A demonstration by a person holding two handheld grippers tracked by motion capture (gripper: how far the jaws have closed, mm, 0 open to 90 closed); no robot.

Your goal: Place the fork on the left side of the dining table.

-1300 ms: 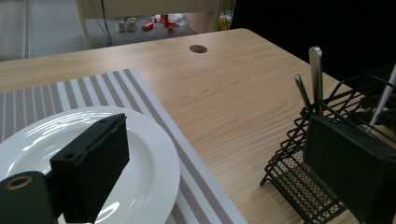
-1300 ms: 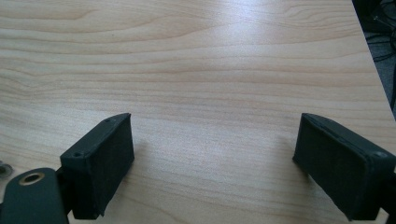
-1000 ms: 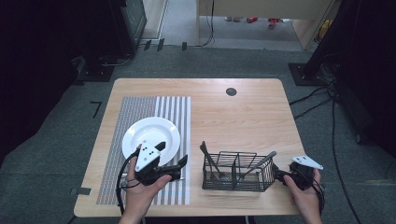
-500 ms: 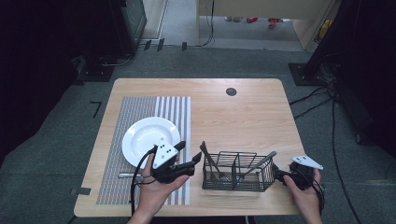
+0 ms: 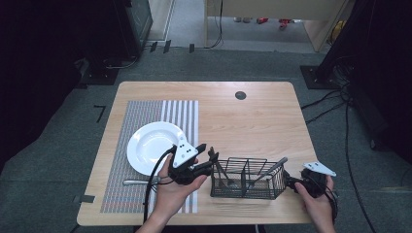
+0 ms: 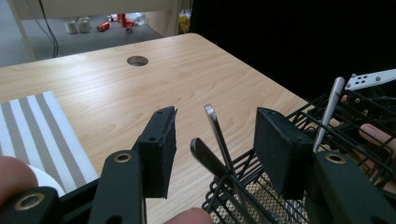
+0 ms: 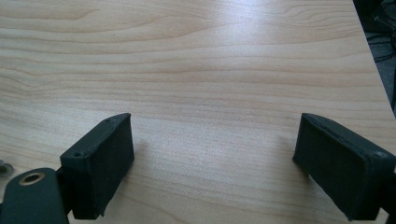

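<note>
Left tongs (image 6: 212, 154) have just been closing around two cutlery handles (image 6: 217, 135) in the wire basket (image 5: 248, 179), pads not yet touching; right tongs (image 7: 212, 168) gape empty; grasp looks imminent.

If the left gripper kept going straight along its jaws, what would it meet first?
Most likely the two utensil handles standing in the wire basket: they already rise between the left gripper's open jaws, which have just been closing. Depth is hard to judge.

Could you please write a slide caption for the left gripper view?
Left gripper closing around two utensil handles standing in the wire basket, pads not yet touching.
</note>
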